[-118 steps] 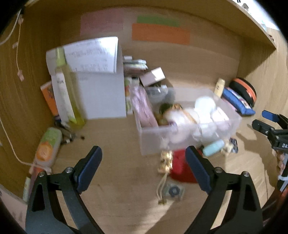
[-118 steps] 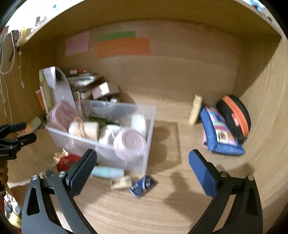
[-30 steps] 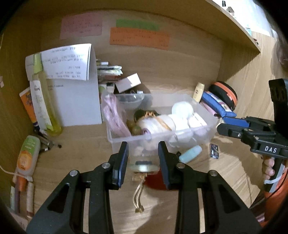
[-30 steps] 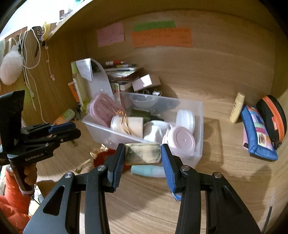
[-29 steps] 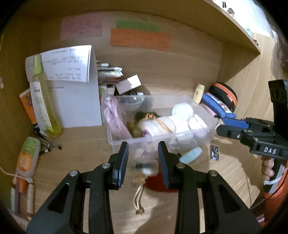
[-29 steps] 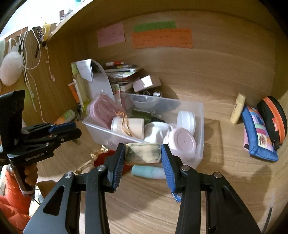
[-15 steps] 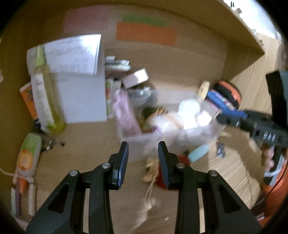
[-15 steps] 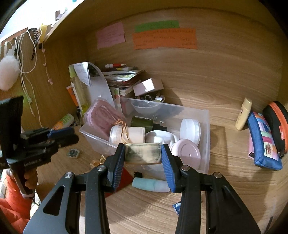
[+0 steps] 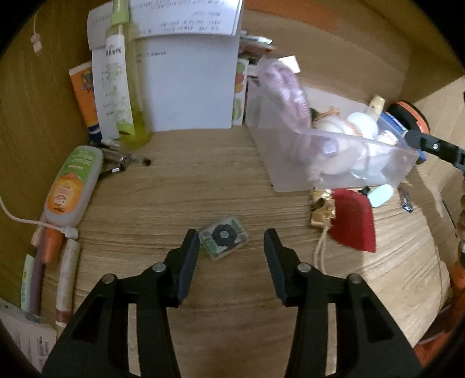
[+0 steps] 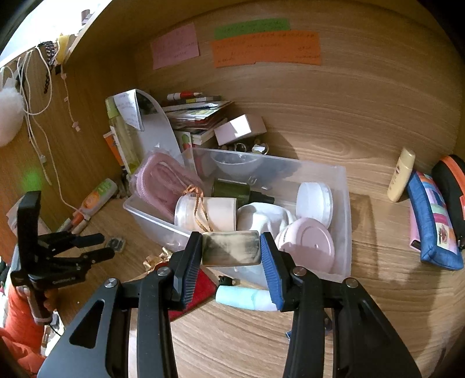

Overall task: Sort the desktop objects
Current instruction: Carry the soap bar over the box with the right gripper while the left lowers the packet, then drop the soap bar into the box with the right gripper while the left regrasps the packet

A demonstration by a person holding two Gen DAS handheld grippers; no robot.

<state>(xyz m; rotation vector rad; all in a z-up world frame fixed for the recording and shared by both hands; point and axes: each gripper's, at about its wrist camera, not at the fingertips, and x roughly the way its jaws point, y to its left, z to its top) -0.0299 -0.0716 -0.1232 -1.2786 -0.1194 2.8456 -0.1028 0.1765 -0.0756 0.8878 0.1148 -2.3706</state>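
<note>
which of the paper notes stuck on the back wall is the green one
The green note is the narrow strip at the top, directly above the wide orange note and right of the pink note.

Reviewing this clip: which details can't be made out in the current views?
- Sticky notes, right wrist view: writing too small to read.
- Clear bin, left wrist view: contents motion-blurred.
- Blue packet, right wrist view: mostly hidden behind the right gripper, shut on a mottled block.
- Left gripper: open above a small packet; its print is unreadable.

bench (image 9: 180,186): wood grain
frame centre: small green packet (image 9: 224,240)
right: clear bin (image 9: 334,162), red pouch (image 9: 353,222)
left: lotion tube (image 9: 72,186)
</note>
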